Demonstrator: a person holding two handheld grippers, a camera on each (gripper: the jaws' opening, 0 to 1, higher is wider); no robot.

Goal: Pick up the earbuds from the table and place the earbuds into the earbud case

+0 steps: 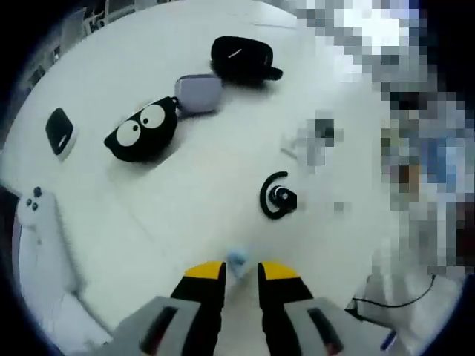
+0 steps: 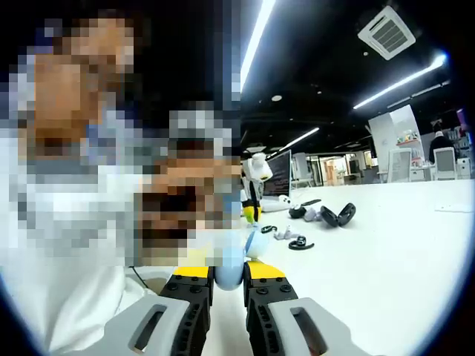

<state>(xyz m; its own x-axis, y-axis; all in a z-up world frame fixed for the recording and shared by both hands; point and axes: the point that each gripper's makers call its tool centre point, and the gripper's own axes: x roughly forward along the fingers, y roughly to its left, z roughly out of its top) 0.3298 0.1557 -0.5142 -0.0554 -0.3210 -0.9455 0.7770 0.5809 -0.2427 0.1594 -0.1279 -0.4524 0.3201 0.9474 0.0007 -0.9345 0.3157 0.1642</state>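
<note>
The left gripper [image 1: 241,272] fingers pinch a small pale blue thing, the right gripper [image 2: 228,274] fingers squeeze a pale blue earbud [image 2: 231,265], a black earbud [image 1: 277,196] waits on the white desk [image 1: 185,200], so next it likely goes into its case.
</note>
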